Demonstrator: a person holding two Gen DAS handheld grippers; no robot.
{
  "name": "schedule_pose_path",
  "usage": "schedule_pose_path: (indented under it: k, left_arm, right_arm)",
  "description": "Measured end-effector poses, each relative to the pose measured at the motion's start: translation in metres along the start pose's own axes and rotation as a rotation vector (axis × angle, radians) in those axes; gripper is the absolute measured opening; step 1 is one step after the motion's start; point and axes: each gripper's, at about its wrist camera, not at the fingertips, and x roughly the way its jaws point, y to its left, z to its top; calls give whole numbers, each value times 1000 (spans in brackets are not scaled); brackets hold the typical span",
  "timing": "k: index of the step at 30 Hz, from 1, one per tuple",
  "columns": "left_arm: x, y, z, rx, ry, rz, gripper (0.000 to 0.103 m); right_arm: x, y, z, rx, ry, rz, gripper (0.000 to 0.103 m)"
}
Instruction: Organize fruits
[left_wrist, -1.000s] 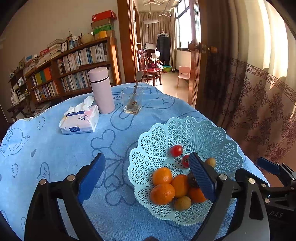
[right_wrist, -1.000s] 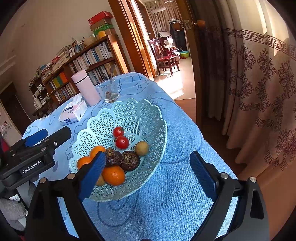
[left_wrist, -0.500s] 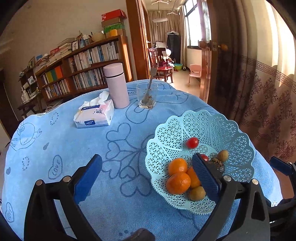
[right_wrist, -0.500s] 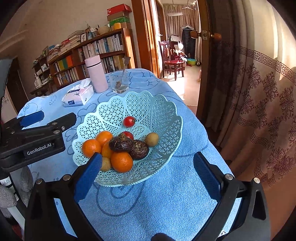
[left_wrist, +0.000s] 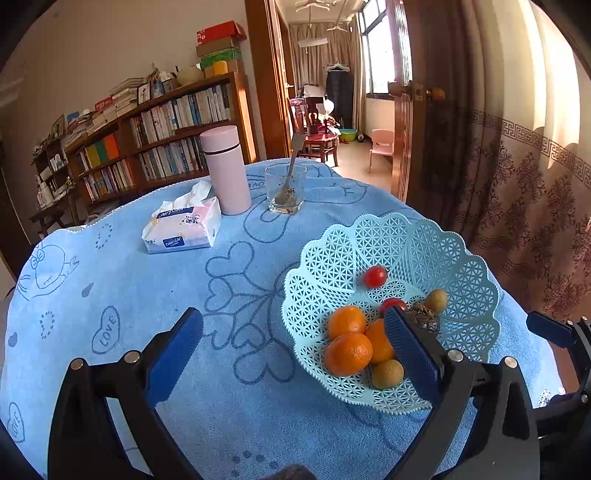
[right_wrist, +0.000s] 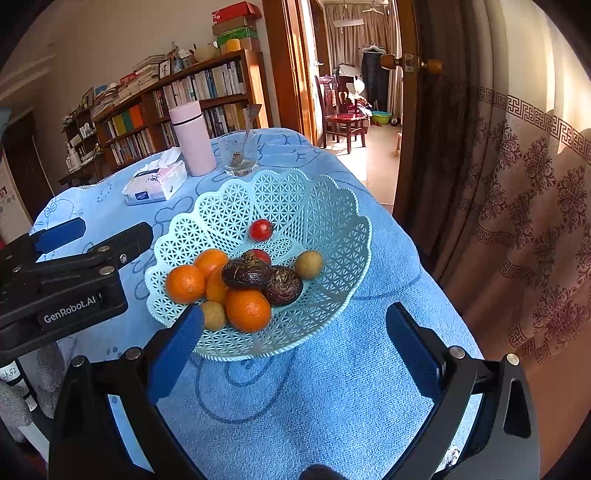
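- The lattice fruit basket (right_wrist: 325, 206), pale turquoise with a scalloped rim, sits on the blue tablecloth (left_wrist: 147, 288) near the table edge closest to the curtain (right_wrist: 535, 206).
- All the fruit I can see lies inside it: four oranges (right_wrist: 248, 310) bunched on the near side, two dark wrinkled fruits (right_wrist: 246, 274) touching each other in the middle, and two cherry tomatoes (right_wrist: 260, 229), one up the far slope and the other half hidden behind the dark pair.
- A small tan round fruit (right_wrist: 308, 264) lies just beside the dark ones toward the curtain; another one (right_wrist: 213, 315) rests against the nearest orange.
- The left gripper (left_wrist: 293, 341) hangs over the cloth with its blue pads spread wide apart and nothing between them; its right pad (left_wrist: 410, 354) overlaps the basket's near side in the left wrist view.
- The right gripper (right_wrist: 293, 341) is likewise spread wide and empty, above the cloth just in front of the basket, its left pad (right_wrist: 173, 345) at the rim in the right wrist view.
- Farther back on the table stand a pink thermos (left_wrist: 225, 170) and a drinking glass with a spoon in it (left_wrist: 286, 188), with a tissue pack (left_wrist: 183, 230) just beside the thermos.
- A bookshelf (left_wrist: 155, 122) lines the wall behind the table.
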Motion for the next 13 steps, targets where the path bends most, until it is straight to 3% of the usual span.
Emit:
schedule_pose_path:
  k: [9, 13]
  left_arm:
    - [-1, 11, -7, -21, 33, -2, 98]
    - [-3, 27, -16, -44, 55, 40, 98]
  right_arm:
    - [0, 15, -2, -33, 10, 12, 100]
    - [1, 33, -4, -66, 18, 39, 100]
